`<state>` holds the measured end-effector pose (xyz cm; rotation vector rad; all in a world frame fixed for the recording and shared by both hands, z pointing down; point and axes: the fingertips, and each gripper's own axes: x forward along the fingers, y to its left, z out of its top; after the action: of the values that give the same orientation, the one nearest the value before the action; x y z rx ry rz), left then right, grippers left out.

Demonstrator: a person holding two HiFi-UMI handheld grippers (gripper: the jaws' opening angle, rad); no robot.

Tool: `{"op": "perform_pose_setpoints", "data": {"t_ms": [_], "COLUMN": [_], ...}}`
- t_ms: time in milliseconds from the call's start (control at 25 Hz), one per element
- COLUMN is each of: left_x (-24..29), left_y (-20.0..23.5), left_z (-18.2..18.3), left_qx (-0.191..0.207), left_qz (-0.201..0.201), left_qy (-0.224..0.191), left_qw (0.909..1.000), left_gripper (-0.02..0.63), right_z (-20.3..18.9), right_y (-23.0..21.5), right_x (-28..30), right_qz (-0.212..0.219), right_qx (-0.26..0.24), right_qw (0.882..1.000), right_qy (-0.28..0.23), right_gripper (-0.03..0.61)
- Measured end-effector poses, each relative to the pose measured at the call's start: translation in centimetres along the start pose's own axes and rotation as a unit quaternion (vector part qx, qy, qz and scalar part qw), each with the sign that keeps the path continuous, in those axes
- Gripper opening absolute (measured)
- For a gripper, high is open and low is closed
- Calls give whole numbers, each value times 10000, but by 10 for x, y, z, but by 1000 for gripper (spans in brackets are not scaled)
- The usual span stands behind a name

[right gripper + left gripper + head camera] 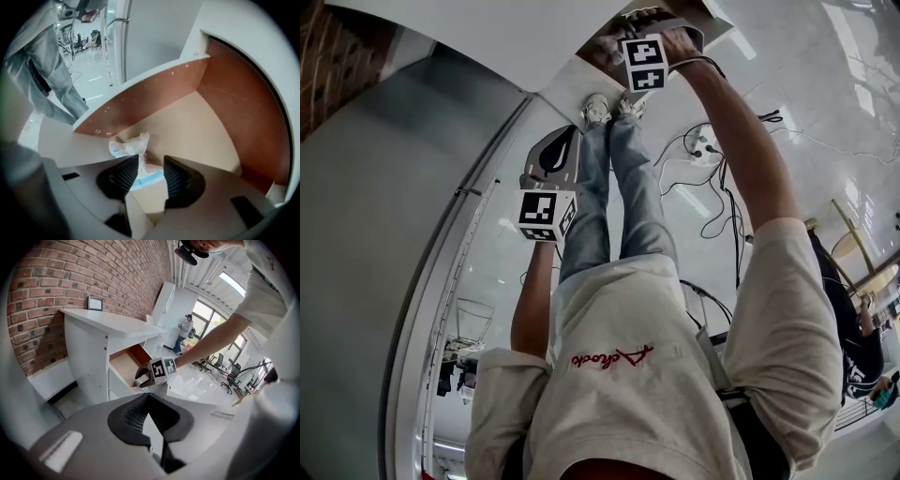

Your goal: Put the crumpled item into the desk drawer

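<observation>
Crumpled item (129, 146) in drawer (201, 126), lengthwise between jaws of right gripper (151, 160)

Crumpled item (130, 146) looks thin crinkly paper; drawer (206, 126) inside matt smooth board; brick wall (70, 277) rough.

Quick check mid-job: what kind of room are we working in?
Probably an open-plan office or lab space: a white desk stands against a brick wall, wheeled office chairs sit further back, and tall windows run along the far side.
</observation>
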<state>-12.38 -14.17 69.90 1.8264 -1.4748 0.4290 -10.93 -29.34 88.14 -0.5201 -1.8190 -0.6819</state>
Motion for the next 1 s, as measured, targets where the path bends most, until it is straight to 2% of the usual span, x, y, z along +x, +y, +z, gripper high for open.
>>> {"op": "perform_pose_setpoints", "data": {"t_ms": [160, 440, 720, 1000], "left_x": [-4, -13, -23, -32], "left_y": [-8, -23, -28, -29], "left_z": [8, 16, 34, 55], "left_qx": [67, 144, 260, 361], "left_qz": [-85, -221, -304, -366], "left_qy": [-73, -170, -310, -453], "left_qw": [9999, 9995, 9987, 9977], "left_gripper": [9, 9, 9, 9], "right_z": [3, 9, 15, 23], "right_y": [-5, 6, 23, 31], "right_x": [-19, -53, -81, -111], "right_qz": [-218, -365, -506, -651], "right_qx": [-125, 12, 324, 863], "right_qw": [9997, 9993, 9982, 9941], "right_qy": [7, 14, 35, -62], "right_gripper": [135, 129, 31, 12]}}
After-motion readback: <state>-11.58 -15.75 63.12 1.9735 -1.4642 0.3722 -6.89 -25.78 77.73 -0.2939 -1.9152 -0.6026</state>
